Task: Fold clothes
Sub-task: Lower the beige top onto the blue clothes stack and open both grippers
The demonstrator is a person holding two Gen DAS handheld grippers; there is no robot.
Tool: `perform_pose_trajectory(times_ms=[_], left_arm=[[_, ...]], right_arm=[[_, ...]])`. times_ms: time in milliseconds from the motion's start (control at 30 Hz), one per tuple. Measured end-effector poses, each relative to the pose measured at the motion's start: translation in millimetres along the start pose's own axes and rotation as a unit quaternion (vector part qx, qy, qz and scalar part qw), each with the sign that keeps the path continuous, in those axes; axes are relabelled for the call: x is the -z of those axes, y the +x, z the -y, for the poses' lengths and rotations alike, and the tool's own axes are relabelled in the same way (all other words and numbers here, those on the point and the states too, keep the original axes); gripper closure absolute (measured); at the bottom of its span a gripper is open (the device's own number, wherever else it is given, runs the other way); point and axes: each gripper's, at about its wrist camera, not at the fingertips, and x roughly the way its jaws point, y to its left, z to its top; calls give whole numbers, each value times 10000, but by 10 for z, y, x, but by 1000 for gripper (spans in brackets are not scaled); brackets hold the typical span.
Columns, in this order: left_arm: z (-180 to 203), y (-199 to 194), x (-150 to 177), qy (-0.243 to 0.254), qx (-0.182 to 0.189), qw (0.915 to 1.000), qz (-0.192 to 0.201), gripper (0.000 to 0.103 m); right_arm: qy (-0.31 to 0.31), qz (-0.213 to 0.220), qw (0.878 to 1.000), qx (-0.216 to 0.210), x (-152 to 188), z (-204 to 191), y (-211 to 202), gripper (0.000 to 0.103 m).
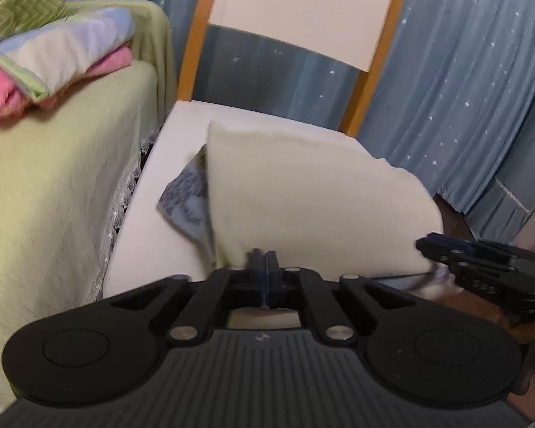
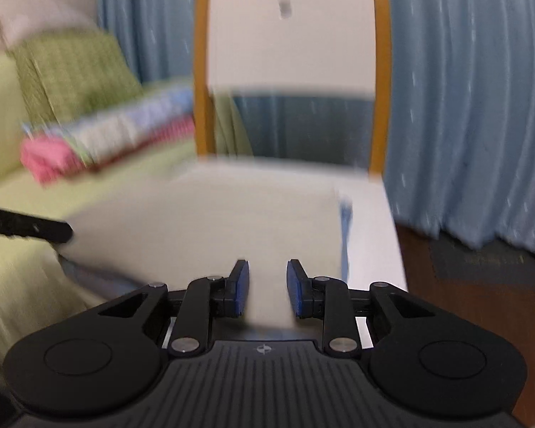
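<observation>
Seen from the left wrist, the left hand-held gripper (image 1: pixel 264 260) has its two blue-padded fingers pressed together on the near lower edge of a cream, soft cloth garment (image 1: pixel 314 210), which rises in a broad limp panel over the white seat of a chair with an orange wooden frame (image 1: pixel 153 221). A blue-grey patterned layer of cloth (image 1: pixel 187 196) shows beneath it at the left, lying on the seat; whether it is the garment's other face or a separate piece I cannot tell. The right hand-held gripper (image 1: pixel 428 246) reaches in from the right, its tip at the garment's near right corner; from this view I cannot tell whether it is pinching. Off to the left, a stack of folded pink and pastel cloth (image 1: pixel 53 64) rests on a pale green covered sofa (image 1: pixel 53 185), before blue star-dotted curtains (image 1: pixel 463 89). From the right wrist, blurred, the right gripper's fingers (image 2: pixel 240 287) stand a moderate gap apart with pale cloth showing between them, so they grip nothing firmly. The garment spreads across the seat ahead, and the left gripper shows as a dark bar at its left edge. The fabric looks light, floppy and unlikely to slip from rubbery pads; it will sag between holds, so corners or hems are probably the best places to pinch.
</observation>
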Motion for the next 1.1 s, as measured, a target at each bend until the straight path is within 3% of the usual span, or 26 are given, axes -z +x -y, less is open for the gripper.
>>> perform_pose_trajectory(times_ms=[100, 167, 267, 433, 533, 600, 700, 767, 900, 967, 1033, 1100], left_arm=[[-13, -114, -111, -46, 47, 10000, 18, 101], [12, -210, -258, 98, 24, 9994, 325, 100], [44, -108, -593, 139, -77, 9985, 530, 99], [23, 570, -947, 19, -268, 9995, -157, 99], [4, 914, -917, 24, -637, 9960, -630, 99], [17, 925, -923, -41, -711, 9954, -642, 99], [114, 720, -946, -35, -812, 9950, -585, 93], [179, 521, -910, -37, -921, 9945, -496, 80], [259, 116, -598, -260, -1033, 9937, -358, 79], [245, 123, -470, -390, -1157, 9910, -548, 79], [266, 134, -387, -454, -1391, 9865, -740, 79], [374, 13, -388, -360, -1555, 9845, -728, 77]], right_arm=[[40, -92, 9999, -11, -95, 30, -50, 79], [127, -38, 9999, -87, -212, 62, -140, 79], [137, 275, 9995, -57, -449, 109, -108, 78], [173, 157, 9997, 26, -756, 144, 345, 78], [240, -235, 9994, 90, -759, 172, 586, 78], [378, -523, 9979, 60, -694, 214, 737, 78], [430, -395, 9983, 80, -666, 207, 640, 78], [439, -167, 9989, 56, -672, 166, 441, 76], [334, -20, 9994, -73, -513, 26, 85, 70], [243, -162, 9996, -27, -383, -40, 49, 62], [251, -299, 9992, 2, -312, -69, 108, 60], [329, -289, 9990, 12, -313, -84, 64, 55]])
